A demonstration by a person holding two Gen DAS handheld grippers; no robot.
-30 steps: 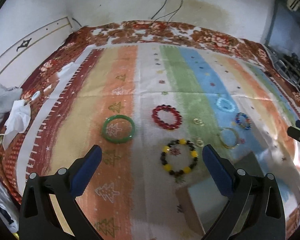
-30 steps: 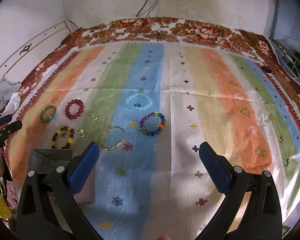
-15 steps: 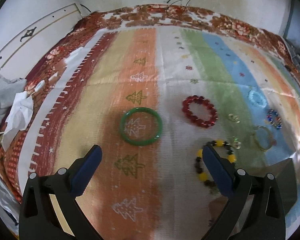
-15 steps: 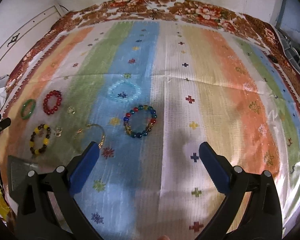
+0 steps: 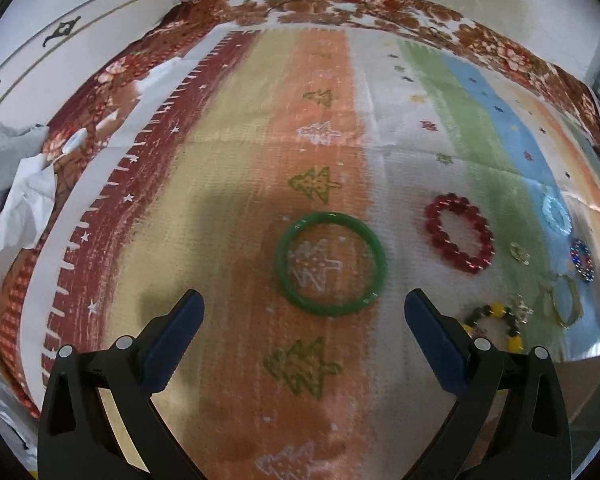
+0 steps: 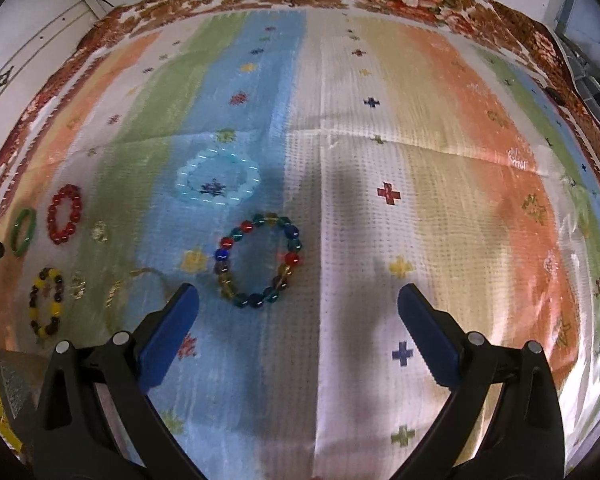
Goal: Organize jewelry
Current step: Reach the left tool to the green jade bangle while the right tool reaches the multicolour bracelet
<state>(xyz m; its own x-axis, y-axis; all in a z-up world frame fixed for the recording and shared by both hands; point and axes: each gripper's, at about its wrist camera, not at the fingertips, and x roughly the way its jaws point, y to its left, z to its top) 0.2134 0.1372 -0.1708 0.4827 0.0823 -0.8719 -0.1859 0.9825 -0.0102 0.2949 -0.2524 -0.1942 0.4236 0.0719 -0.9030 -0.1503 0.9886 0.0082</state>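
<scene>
Left gripper [image 5: 302,310] spread wide, empty, above striped cloth [image 5: 228,168]. Green bangle [image 5: 331,258] flat at 12 o'clock, just ahead. Best: straddle one rim, pinch thin edge. Right gripper [image 6: 298,302] likewise agape, multicolour bead bracelet [image 6: 259,259] at 11 o'clock.

No words, numbers or brand marks can be read anywhere; the striped cloth [image 5: 228,184] carries only woven tree, star and cross motifs.
</scene>
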